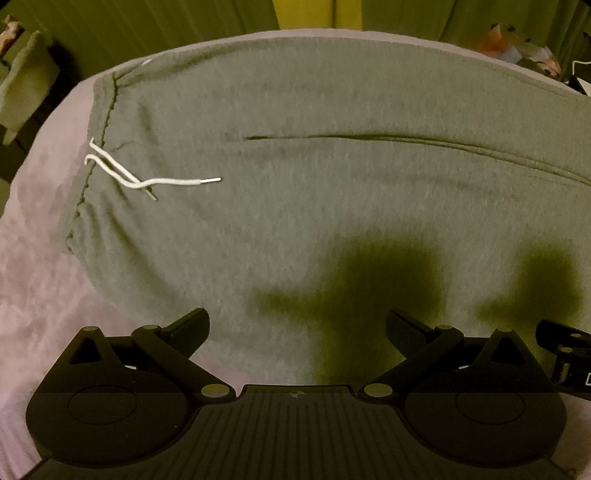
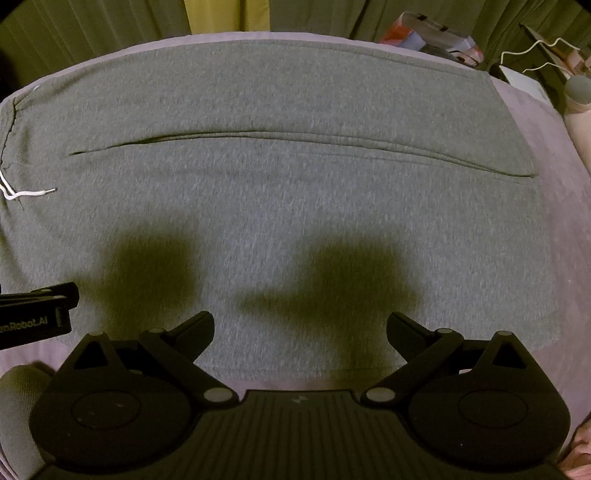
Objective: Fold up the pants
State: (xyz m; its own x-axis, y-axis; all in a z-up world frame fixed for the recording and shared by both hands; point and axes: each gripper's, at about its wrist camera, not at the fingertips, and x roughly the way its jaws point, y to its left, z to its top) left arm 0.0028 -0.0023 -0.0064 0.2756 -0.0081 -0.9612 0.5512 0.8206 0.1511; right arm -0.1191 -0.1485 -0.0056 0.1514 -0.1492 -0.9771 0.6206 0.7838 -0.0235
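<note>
Grey sweatpants [image 1: 295,184] lie flat on a mauve bed cover [image 1: 40,229], waistband at the left, legs running right side by side. A white drawstring [image 1: 147,179] lies on the waist. The pants fill the right wrist view [image 2: 295,184] too, with the drawstring [image 2: 26,192] at far left and the leg ends at the right. My left gripper [image 1: 297,325] is open and empty above the near edge of the pants. My right gripper [image 2: 301,326] is open and empty above the near leg, to the right of the left one.
The bed cover [image 2: 546,155] shows beyond the leg ends. Green curtains [image 2: 110,26] hang behind the bed. Boxes and clutter [image 2: 436,37] and a white cable [image 2: 535,48] sit at the back right. The other gripper's side [image 2: 37,310] shows at left.
</note>
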